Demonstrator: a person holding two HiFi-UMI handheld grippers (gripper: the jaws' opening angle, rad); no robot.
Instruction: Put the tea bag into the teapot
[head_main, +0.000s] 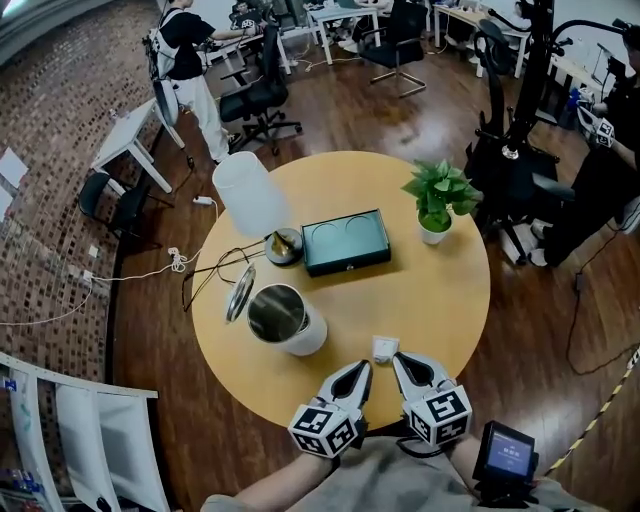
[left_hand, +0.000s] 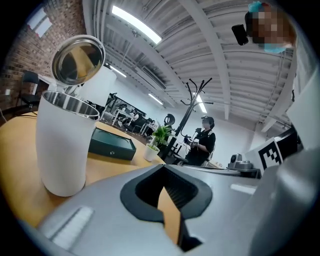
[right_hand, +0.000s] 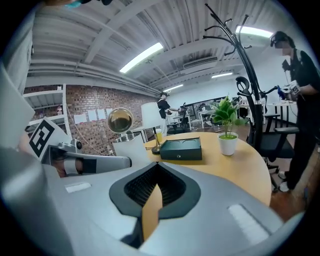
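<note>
The teapot (head_main: 287, 319) is a white pot with a steel inside, standing at the table's left front with its hinged lid (head_main: 240, 292) open. In the left gripper view the teapot (left_hand: 65, 145) is close on the left; in the right gripper view the teapot (right_hand: 125, 145) is farther off. A small white tea bag (head_main: 385, 349) lies flat on the table near the front edge. My left gripper (head_main: 366, 366) (left_hand: 167, 200) and right gripper (head_main: 396, 360) (right_hand: 152, 205) sit side by side just behind it, both shut and holding nothing. The tea bag is hidden in both gripper views.
A dark green box (head_main: 345, 241) lies mid-table, with a white-shaded lamp (head_main: 250, 193) to its left and a potted plant (head_main: 438, 205) at the right rim. A cable (head_main: 215, 270) runs off the round table (head_main: 440, 310) to the left. People and office chairs stand beyond.
</note>
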